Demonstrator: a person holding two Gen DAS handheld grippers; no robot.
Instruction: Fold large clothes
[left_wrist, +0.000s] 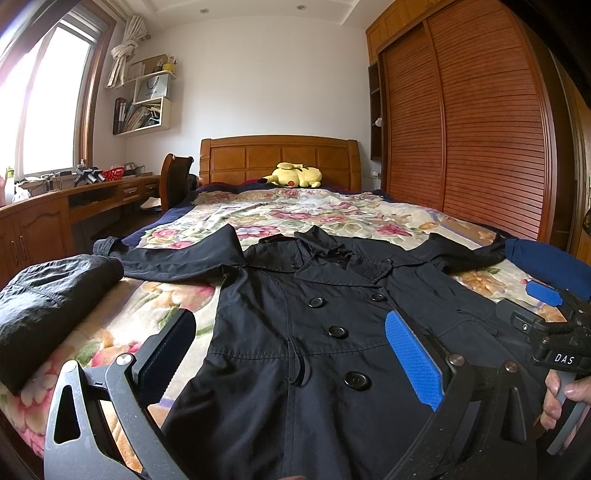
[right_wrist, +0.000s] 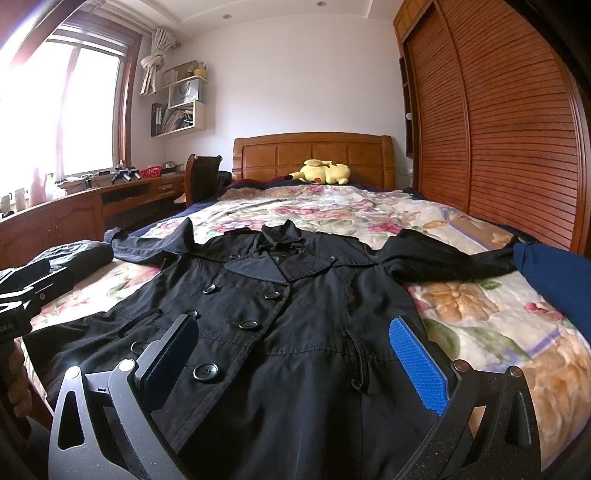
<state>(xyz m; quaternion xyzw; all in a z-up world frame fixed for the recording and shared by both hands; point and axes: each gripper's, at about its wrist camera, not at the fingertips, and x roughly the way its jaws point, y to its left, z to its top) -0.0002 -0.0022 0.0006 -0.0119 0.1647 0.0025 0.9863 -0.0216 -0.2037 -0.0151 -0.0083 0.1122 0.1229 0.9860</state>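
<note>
Your bed (left_wrist: 369, 218) is the work surface, and everything here is placed relative to the coat (left_wrist: 295, 332) on it. You have one coat, black and double-breasted, laid face up across the near half of the bed with its collar toward the headboard (left_wrist: 280, 157) and both sleeves spread out to the sides. That flat spread looks deliberate, since it gives you clean edges to fold along.

To the left of the coat sits one dark bundle (left_wrist: 51, 306), which looks like a garment already folded and set aside. To the right of the coat, just past its sleeve end, lies one blue cloth (right_wrist: 554, 280). Well beyond the collar, against the headboard, rests one yellow plush (left_wrist: 295, 175), clear of your work.

You hold two grippers over the coat's lower half. The left gripper (left_wrist: 291, 354) has its jaws spread wide with nothing between them, and the right gripper (right_wrist: 295, 354) is likewise spread and empty. Both hover side by side above the hem end, probably so you can take the sides or the bottom edge together. No fold has been made yet.

On the coat's front I count six buttons (right_wrist: 206, 370) in two columns, and one drawcord (right_wrist: 360, 363) hanging at the waist.
</note>
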